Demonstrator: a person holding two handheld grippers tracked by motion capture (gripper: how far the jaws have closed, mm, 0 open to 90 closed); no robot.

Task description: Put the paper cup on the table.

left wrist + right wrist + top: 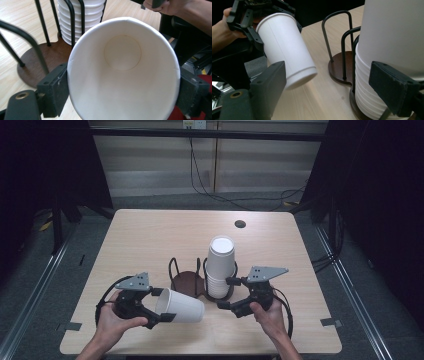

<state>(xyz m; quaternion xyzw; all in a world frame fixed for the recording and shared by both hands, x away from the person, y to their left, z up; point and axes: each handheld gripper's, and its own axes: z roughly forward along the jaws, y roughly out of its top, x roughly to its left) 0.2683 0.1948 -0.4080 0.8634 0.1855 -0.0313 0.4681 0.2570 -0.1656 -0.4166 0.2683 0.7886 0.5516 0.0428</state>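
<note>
One paper cup (179, 306) is off the stack (220, 267), clamped at its rim in my left gripper (159, 305) just beside it, while my right gripper (226, 293) stands open around that stack, more cups left.

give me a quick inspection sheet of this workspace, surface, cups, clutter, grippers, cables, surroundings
surface: light wood table, a dark round hole near its far edge
job's things: one white paper cup held on its side, empty inside; a stack of cups upright in the right bay of a black wire holder on a brown base; the left bay is empty
clutter: nothing seen
grippers: left gripper shut on the cup near its rim; right gripper with jaws open on either side of the stack's lower part, pads not pressing
cables: a black cable loops from the left gripper; another hangs down the back wall
surroundings: dark curtains on both sides, pale panelled wall behind, grey floor
</note>
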